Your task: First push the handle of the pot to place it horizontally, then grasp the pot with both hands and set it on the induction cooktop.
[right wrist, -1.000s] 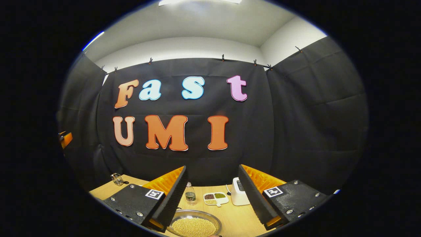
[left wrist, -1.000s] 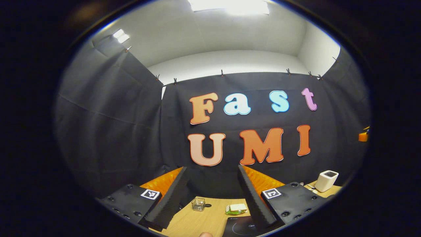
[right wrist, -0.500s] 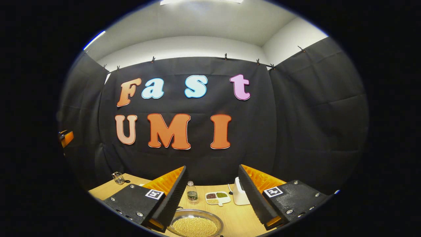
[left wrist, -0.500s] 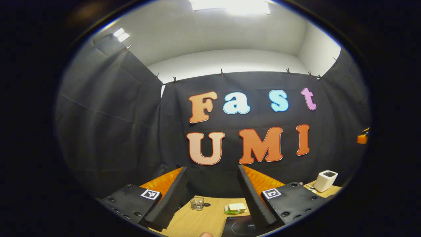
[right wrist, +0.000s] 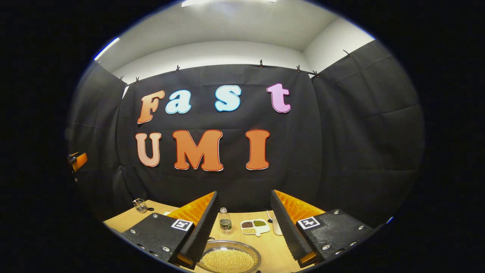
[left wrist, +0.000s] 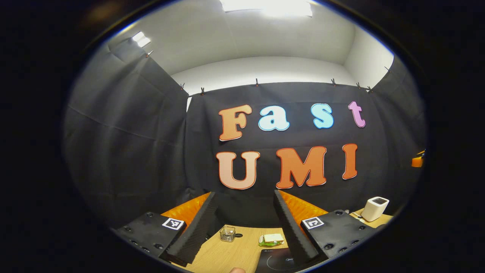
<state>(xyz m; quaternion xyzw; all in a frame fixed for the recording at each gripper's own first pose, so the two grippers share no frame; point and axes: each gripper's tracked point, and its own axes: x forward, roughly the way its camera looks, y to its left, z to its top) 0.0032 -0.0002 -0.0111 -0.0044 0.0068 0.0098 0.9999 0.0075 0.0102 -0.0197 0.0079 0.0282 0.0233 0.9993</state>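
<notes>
The pot [right wrist: 228, 259] is a shallow metal pan full of yellowish grains. It sits on the wooden table [right wrist: 273, 254], low in the right gripper view. My right gripper [right wrist: 244, 193] is open above and behind it, with nothing between the fingers. The black induction cooktop [left wrist: 274, 261] lies at the bottom of the left gripper view, partly behind one finger. My left gripper [left wrist: 244, 194] hangs open above the table [left wrist: 227, 254], holding nothing. A fingertip [left wrist: 237, 270] peeks in at the bottom edge.
Near the cooktop are a small glass jar [left wrist: 227, 233] and a green-and-white sponge [left wrist: 271, 239]. A white appliance [left wrist: 375, 208] stands at the far right. Behind the pot stand a small bottle [right wrist: 225, 220] and a divided dish [right wrist: 254, 226] of beans. A glass jar [right wrist: 140, 205] stands far left.
The right gripper view has swung slightly left, so the white appliance is now mostly hidden behind the right finger, and the right fingers have closed in a little. The left gripper has barely moved.
</notes>
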